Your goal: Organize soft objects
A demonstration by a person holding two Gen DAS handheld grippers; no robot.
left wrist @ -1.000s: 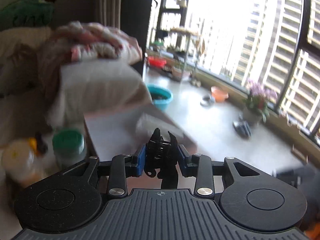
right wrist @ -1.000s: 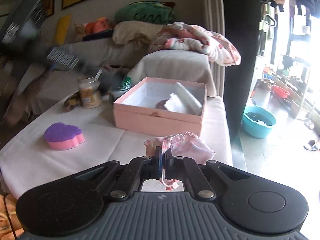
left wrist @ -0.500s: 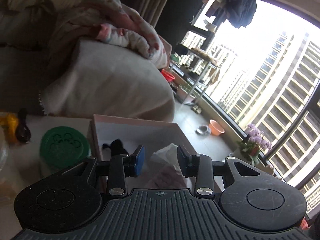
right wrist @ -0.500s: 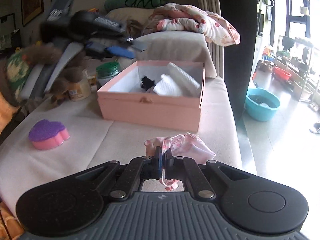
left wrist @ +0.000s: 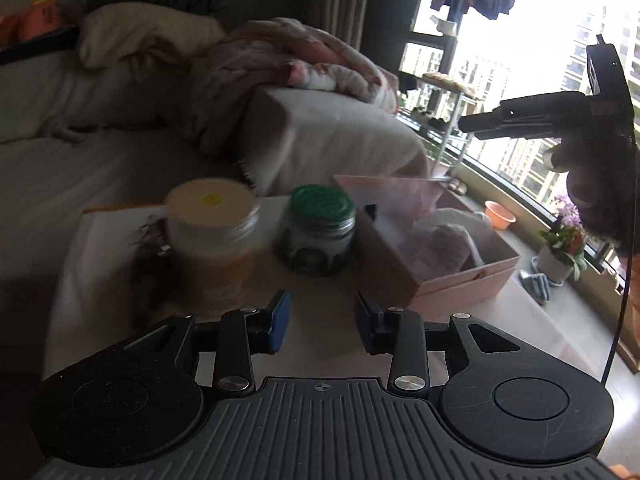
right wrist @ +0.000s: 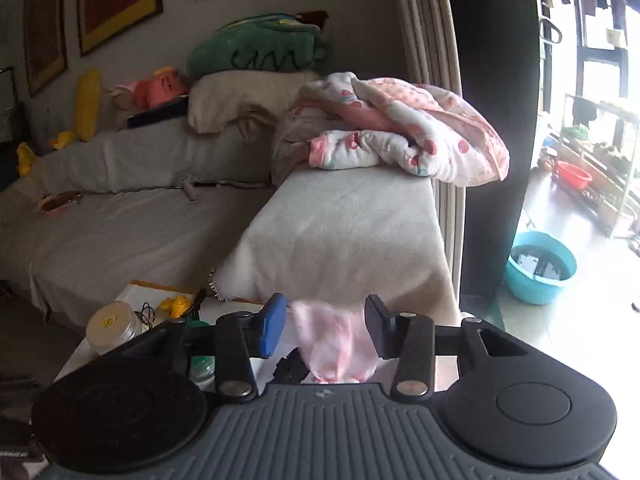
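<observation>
My left gripper is open with nothing between its blue pads, low over the white-covered table. Just right of it stands the pink box, holding white and pale pink cloths. In the left wrist view my right gripper hangs high above the box in a person's hand. In its own view, the right gripper has its jaws opening, and a blurred pink patterned cloth hangs loose between them without being pressed. A small black item lies below it.
A yellow-lidded jar and a green-lidded jar stand left of the box. Behind them is a grey-covered sofa piled with a pink-spotted blanket and cushions. A blue basin sits on the floor by the window.
The left gripper let go of a small black item into the box, then drew back left past the jars. The right gripper rose over the box and parted its jaws from the pink cloth.
</observation>
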